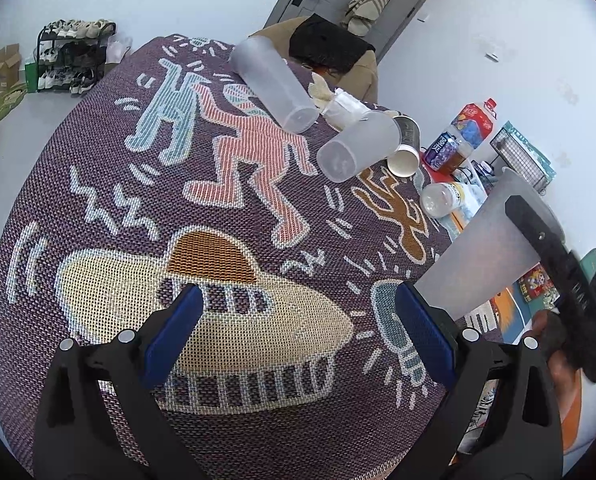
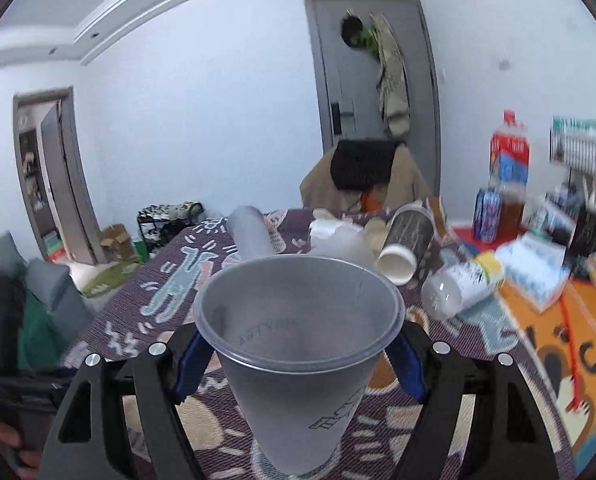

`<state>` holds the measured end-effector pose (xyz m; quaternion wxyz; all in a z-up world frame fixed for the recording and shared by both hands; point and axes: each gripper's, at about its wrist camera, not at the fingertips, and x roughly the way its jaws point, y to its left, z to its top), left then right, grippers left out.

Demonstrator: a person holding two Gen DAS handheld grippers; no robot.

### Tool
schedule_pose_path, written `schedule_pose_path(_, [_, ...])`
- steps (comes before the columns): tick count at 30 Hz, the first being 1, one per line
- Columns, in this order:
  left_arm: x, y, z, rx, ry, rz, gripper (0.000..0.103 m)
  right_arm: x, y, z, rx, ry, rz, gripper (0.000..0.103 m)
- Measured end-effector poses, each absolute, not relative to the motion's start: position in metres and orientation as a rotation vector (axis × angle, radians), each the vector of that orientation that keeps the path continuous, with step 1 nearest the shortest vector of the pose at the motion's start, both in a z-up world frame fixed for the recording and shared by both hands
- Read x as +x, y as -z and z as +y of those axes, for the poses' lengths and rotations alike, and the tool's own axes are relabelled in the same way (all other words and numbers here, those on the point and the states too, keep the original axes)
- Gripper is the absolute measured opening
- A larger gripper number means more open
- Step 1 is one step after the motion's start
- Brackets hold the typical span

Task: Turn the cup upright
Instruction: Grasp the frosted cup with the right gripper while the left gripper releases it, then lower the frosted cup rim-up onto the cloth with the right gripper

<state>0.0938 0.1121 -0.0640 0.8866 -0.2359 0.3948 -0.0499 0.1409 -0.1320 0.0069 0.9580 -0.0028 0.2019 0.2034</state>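
Observation:
My right gripper point(image 2: 301, 364) is shut on a frosted plastic cup point(image 2: 298, 344), held upright with its mouth up and its base at the patterned mat point(image 2: 146, 312). In the left wrist view this cup point(image 1: 485, 248) stands at the right, held by the right gripper point(image 1: 553, 256). My left gripper point(image 1: 298, 336) is open and empty above the mat point(image 1: 202, 216). Two more frosted cups point(image 1: 274, 84) point(image 1: 357, 148) lie on their sides at the far end of the mat.
A dark paper cup point(image 1: 405, 148) and a small clear bottle point(image 1: 445, 198) lie on their sides near the fallen cups. Drink bottles point(image 1: 465, 132), a wire basket point(image 1: 523, 156) and tissue packs crowd the right. A chair with clothing point(image 1: 329, 48) stands beyond the table.

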Motion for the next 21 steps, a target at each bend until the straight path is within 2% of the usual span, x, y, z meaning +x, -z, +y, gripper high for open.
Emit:
schedule_pose_path(10, [0.088, 0.069, 0.111, -0.515, 0.114, 0.829, 0.096, 0.126, 0.019, -0.126, -0.040, -0.432, 0.360, 0.077])
schedule_pose_path(12, [0.087, 0.068, 0.110, -0.516, 0.117, 0.828, 0.096, 0.125, 0.019, -0.127, -0.036, -0.438, 0.386, 0.082])
schedule_pose_path(14, [0.086, 0.067, 0.108, -0.514, 0.122, 0.825, 0.096, 0.123, 0.019, -0.131, -0.018, -0.428, 0.404, 0.094])
schedule_pose_path(21, [0.079, 0.059, 0.102, -0.503, 0.138, 0.813, 0.096, 0.119, 0.019, -0.144, 0.022, -0.438, 0.488, 0.095])
